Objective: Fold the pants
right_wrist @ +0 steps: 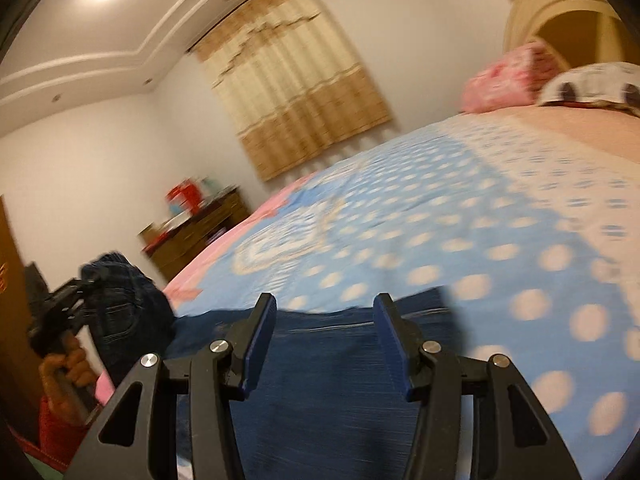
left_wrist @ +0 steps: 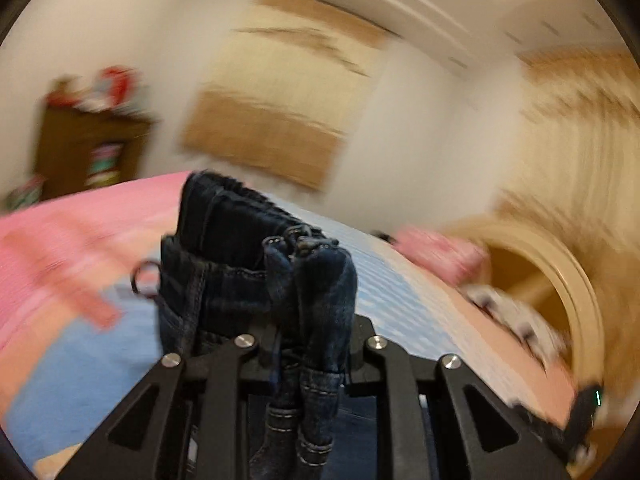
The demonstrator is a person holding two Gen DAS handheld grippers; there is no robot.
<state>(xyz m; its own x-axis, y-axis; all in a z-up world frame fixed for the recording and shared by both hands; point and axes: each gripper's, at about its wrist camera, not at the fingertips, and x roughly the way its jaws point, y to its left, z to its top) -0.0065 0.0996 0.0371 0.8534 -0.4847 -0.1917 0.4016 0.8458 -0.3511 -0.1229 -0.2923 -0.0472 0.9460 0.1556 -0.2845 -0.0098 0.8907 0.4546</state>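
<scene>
The pants are dark blue jeans. In the left wrist view my left gripper is shut on a bunched part of the jeans and holds it up above the bed. The waistband and a metal ring stand up in front of the fingers. In the right wrist view my right gripper is open and empty, its blue pads over the flat part of the jeans on the bed. The left gripper with its bunch of denim shows at the far left.
The bed has a blue sheet with white dots and pink edges. A pink pillow and a patterned pillow lie by the headboard. A brown dresser stands by the curtain wall.
</scene>
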